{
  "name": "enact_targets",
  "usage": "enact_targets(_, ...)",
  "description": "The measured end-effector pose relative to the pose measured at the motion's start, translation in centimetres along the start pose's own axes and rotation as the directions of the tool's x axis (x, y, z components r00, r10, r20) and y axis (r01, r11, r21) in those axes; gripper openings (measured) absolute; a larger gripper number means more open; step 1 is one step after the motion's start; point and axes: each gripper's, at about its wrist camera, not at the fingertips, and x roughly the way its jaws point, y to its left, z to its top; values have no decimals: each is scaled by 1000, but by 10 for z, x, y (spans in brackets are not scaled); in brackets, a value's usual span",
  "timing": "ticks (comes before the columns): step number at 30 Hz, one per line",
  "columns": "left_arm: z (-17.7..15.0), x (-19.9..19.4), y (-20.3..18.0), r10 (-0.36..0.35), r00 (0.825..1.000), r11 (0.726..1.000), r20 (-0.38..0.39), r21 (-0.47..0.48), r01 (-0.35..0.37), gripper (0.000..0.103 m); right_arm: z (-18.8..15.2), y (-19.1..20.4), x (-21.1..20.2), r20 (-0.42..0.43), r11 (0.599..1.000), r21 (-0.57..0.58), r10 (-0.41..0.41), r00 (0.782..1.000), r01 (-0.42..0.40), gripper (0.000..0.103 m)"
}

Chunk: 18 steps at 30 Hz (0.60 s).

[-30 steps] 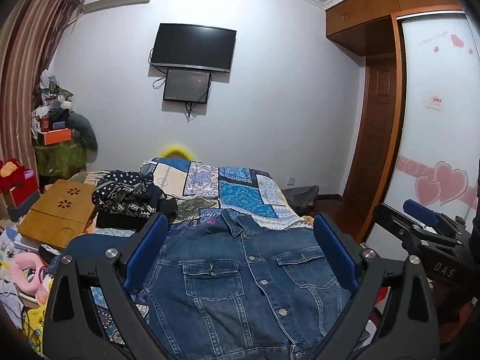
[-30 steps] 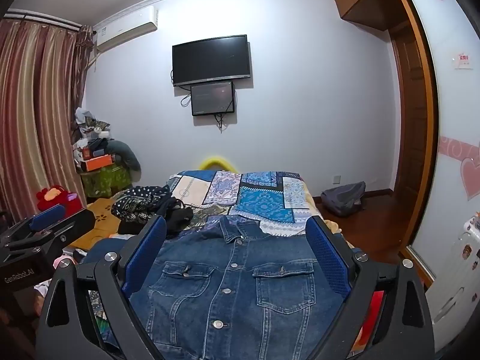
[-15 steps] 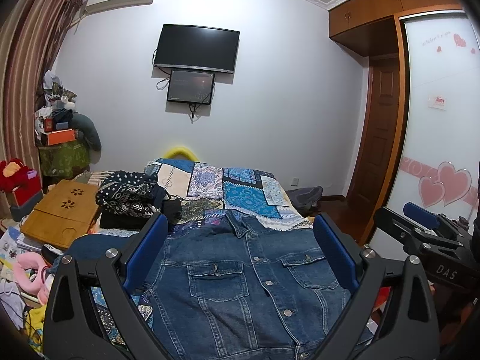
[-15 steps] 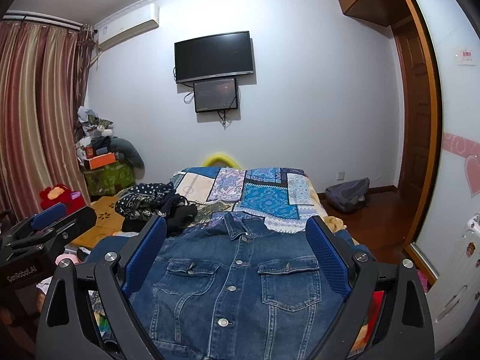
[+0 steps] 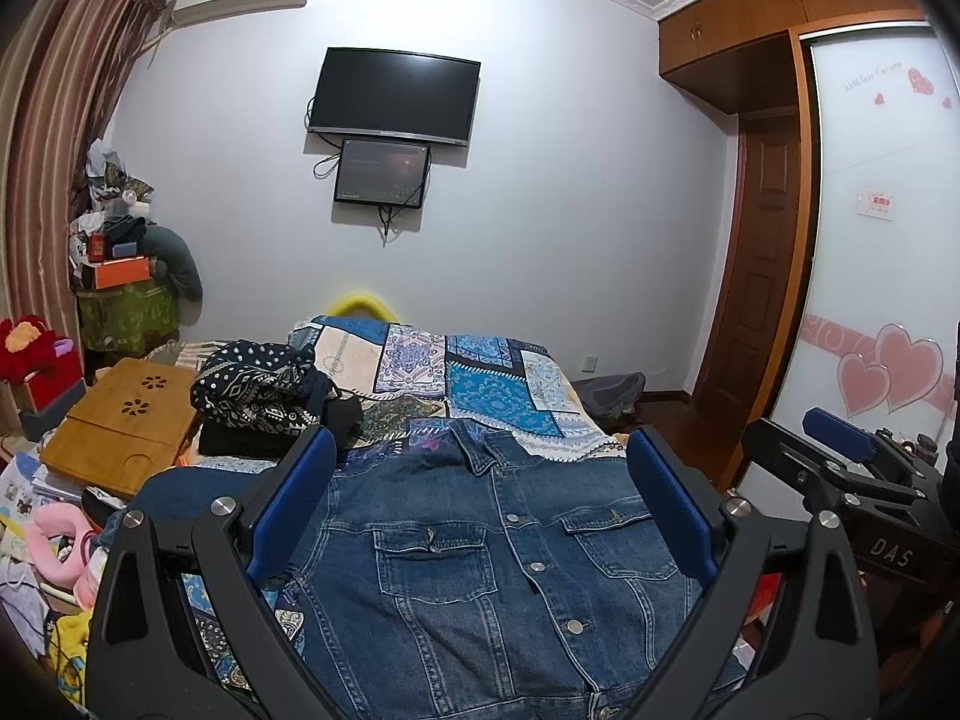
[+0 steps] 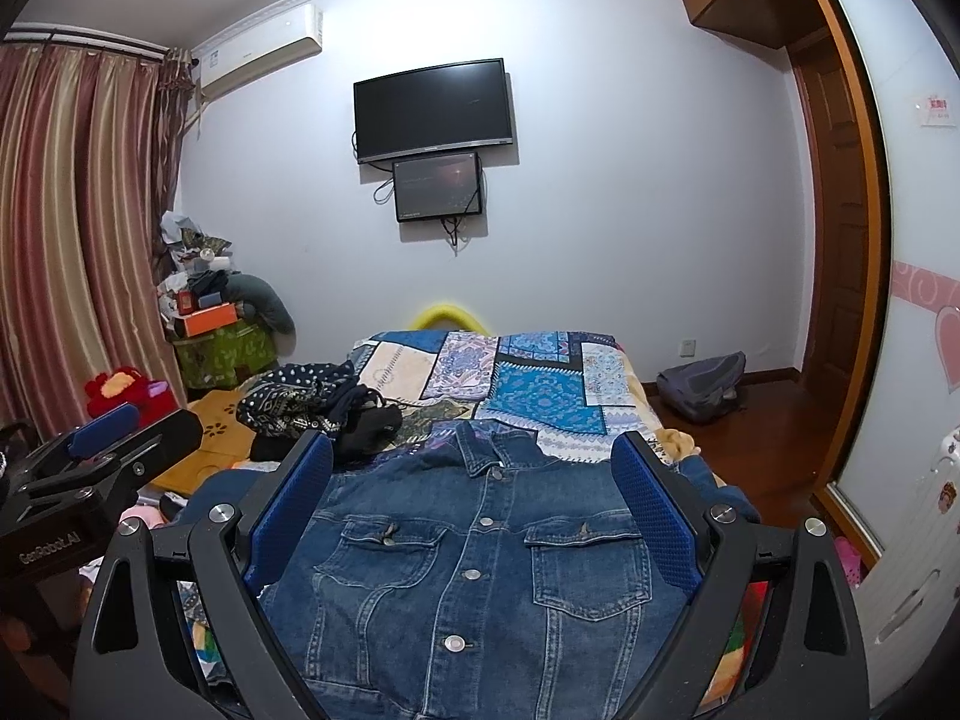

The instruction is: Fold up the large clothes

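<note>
A blue denim jacket [image 5: 492, 558] [image 6: 474, 564] lies flat and buttoned, front up, on the bed, collar toward the far wall. My left gripper [image 5: 480, 456] hovers above its chest, blue pads wide apart, nothing between them. My right gripper [image 6: 471, 450] hangs the same way, open and empty over the jacket. In the left wrist view the right gripper [image 5: 840, 468] shows at the right edge; in the right wrist view the left gripper [image 6: 102, 444] shows at the left edge.
A patchwork quilt [image 5: 468, 372] covers the bed. A pile of dark patterned clothes [image 5: 264, 402] sits at the bed's left, beside a wooden lap desk [image 5: 120, 426]. Clutter and a curtain fill the left; a grey backpack [image 6: 702, 387], a door and a wardrobe stand right.
Both views have shifted very slightly, the room sitting a little lower in frame. The jacket has not moved and both grippers stay open.
</note>
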Motion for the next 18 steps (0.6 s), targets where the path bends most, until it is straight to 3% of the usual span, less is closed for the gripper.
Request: enact_targets(18,2,4,3,-2,1000,1000,-12,-10,1,98,1,1,0,-1,1000,-1,-2,1000,2,93)
